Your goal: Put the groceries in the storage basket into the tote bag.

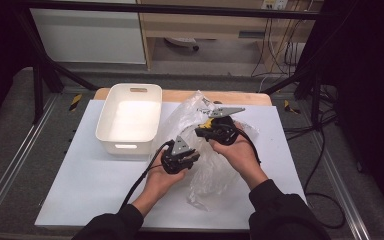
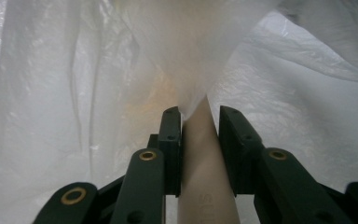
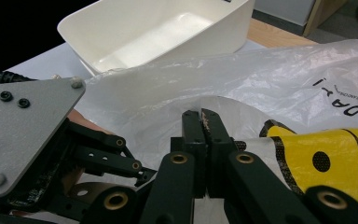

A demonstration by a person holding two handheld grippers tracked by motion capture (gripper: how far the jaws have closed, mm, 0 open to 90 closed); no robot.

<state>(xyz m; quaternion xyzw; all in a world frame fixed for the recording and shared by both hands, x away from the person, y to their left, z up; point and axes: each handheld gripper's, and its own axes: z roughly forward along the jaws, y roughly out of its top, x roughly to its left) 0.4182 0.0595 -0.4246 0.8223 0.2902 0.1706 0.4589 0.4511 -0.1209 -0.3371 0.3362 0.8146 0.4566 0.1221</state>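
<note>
Both grippers' jaws pinch plastic bag film btwn them.

High view: fixed above the near edge of the white-topped table, facing forward and down, far enough to take in the whole top, the white plastic bin towards its far left corner, and the floor beyond. Left gripper view: rides on the left gripper, looking along its jaws, pressed close against the clear plastic bag. Right gripper view: rides on the right gripper, looking low across the table towards the bin. All three views share the bag; the high and right gripper views also share the bin and the left gripper.
</note>
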